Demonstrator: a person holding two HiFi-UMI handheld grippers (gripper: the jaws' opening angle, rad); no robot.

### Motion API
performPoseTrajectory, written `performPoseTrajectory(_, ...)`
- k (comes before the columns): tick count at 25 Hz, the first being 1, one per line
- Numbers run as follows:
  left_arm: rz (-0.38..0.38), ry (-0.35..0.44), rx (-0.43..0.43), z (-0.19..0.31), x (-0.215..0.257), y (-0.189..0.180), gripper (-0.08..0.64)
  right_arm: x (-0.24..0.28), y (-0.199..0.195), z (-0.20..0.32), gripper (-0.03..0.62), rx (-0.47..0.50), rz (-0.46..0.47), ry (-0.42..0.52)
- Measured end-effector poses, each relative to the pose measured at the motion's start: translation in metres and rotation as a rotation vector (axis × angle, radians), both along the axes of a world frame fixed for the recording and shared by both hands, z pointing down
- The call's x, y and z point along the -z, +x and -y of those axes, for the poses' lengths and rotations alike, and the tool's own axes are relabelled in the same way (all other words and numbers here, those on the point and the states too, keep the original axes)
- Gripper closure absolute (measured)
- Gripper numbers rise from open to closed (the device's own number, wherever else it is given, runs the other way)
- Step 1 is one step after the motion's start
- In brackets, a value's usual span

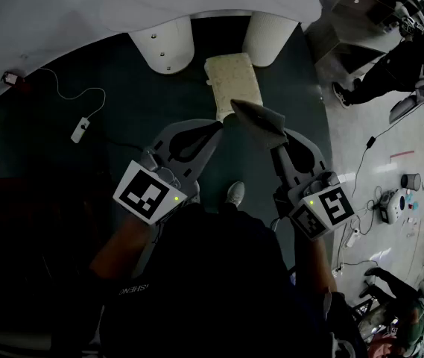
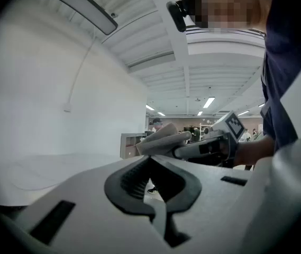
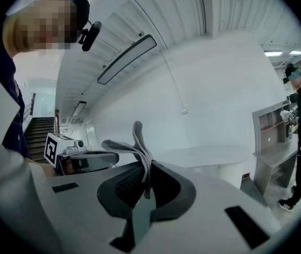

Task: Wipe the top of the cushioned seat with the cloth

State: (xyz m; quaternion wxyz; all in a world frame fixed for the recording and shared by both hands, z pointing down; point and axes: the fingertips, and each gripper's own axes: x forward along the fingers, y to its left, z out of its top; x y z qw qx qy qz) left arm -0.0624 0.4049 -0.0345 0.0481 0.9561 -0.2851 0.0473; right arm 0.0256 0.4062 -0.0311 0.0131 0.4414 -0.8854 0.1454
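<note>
Dark floor [image 1: 122, 118] is lying under a white table [image 1: 85, 13]; the cushioned seat [image 1: 232, 80] is standing far centre. The right gripper [image 1: 273, 142] is clamping the grey cloth [image 1: 258, 120] by the seat's near end. The left gripper [image 1: 217, 127] is hovering just left, jaws together, empty.

Near end of cushioned seat [image 1: 232, 80] behind cloth [image 1: 260, 120]; white table [image 1: 85, 6] beyond top edge.
</note>
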Motion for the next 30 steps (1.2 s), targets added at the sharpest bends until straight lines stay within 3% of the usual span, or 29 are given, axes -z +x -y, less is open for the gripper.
performPoseTrajectory(24, 0.05, 0.002, 0.136, -0.02, -0.014, 0.08, 0.552, -0.013, 0.1, -0.005, 0.56, 0.047, 0.056, 0.004)
performPoseTrajectory(30, 0.065, -0.02, 0.168, -0.012, -0.025, 0.083, 0.552, -0.023, 0.113, 0.004, 0.56, 0.057, 0.061, -0.011)
